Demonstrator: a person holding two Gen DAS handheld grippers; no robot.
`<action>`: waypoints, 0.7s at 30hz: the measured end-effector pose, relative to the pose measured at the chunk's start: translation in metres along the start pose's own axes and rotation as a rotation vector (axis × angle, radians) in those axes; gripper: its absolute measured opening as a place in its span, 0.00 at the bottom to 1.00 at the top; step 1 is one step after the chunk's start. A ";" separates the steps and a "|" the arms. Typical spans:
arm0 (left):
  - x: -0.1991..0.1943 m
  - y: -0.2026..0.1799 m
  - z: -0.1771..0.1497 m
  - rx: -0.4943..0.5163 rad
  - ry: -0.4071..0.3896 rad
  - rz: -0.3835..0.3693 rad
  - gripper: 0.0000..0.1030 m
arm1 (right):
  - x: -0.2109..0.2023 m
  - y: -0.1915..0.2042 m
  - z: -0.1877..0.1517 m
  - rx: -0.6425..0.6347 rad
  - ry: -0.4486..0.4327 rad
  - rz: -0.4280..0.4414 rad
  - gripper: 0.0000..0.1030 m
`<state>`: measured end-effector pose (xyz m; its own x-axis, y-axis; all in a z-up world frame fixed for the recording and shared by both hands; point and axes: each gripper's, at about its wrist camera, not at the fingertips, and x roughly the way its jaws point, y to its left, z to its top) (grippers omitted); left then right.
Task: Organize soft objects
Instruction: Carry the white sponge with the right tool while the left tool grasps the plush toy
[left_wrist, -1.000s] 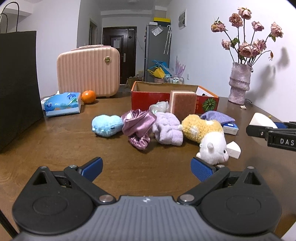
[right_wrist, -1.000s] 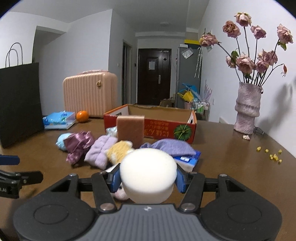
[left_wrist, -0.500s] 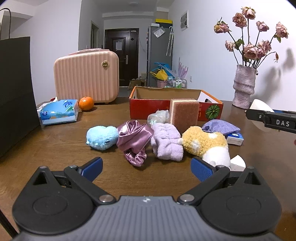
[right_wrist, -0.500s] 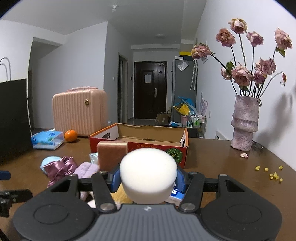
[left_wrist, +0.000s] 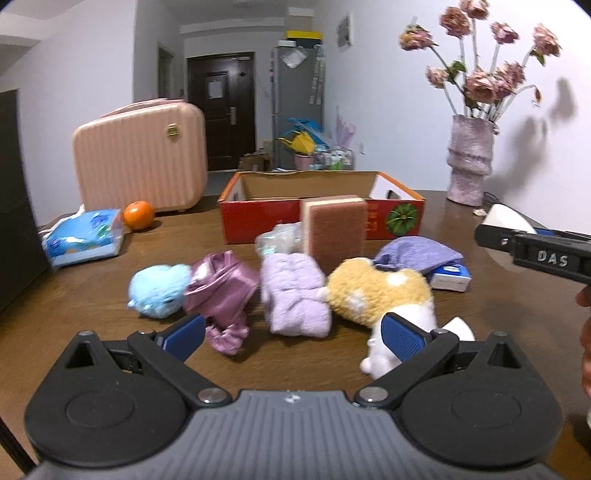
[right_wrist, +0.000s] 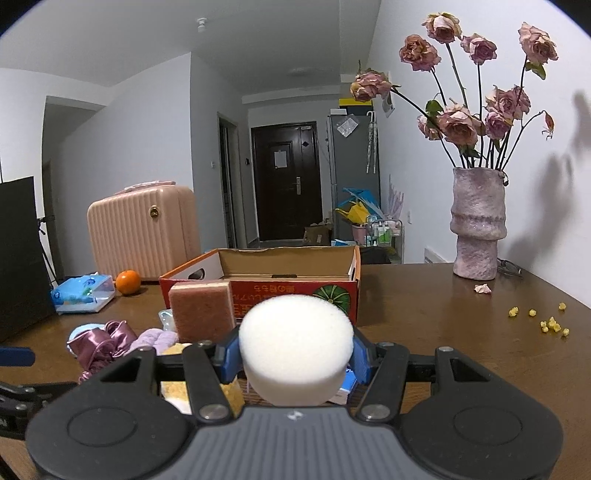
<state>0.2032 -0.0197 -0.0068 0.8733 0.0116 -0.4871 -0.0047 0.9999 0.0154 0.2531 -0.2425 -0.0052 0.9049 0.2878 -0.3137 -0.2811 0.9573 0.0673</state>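
A round white sponge (right_wrist: 294, 345) is held between the blue pads of the right gripper (right_wrist: 294, 356); both fingers (right_wrist: 229, 356) are pressed against its sides, and its flat face is turned toward the camera. Straight beyond those fingers an open red cardboard box (right_wrist: 334, 291) is seen on the brown table (right_wrist: 443, 332), and a brown scouring sponge (right_wrist: 201, 312) is stood upright just to the left of the held sponge, in front of the box.

The left gripper (left_wrist: 291, 338) is spread wide, with nothing between its fingers (left_wrist: 184, 332). Ahead of them a row of soft things is laid on the table: a light blue plush (left_wrist: 157, 291) beyond the left finger, a purple satin scrunchie (left_wrist: 221, 291) next to it, a lilac fluffy cloth (left_wrist: 291, 299) straight ahead, and a yellow-and-white plush (left_wrist: 376, 291) by the right finger, whose white part is partly covered by that finger. A lavender pouch (left_wrist: 417, 251) is seen farther off to the right, in front of the box.
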 end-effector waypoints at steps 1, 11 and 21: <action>0.002 -0.003 0.003 0.007 0.005 -0.013 1.00 | 0.000 0.000 0.000 0.001 0.000 -0.002 0.55; 0.043 -0.048 0.021 0.100 0.087 -0.091 1.00 | -0.003 -0.002 -0.003 0.002 0.001 -0.035 0.55; 0.069 -0.072 0.020 0.116 0.140 -0.100 0.96 | -0.004 -0.009 -0.006 0.011 0.015 -0.076 0.55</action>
<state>0.2734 -0.0910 -0.0243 0.7903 -0.0787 -0.6076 0.1421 0.9882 0.0568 0.2499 -0.2528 -0.0100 0.9185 0.2136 -0.3329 -0.2078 0.9767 0.0533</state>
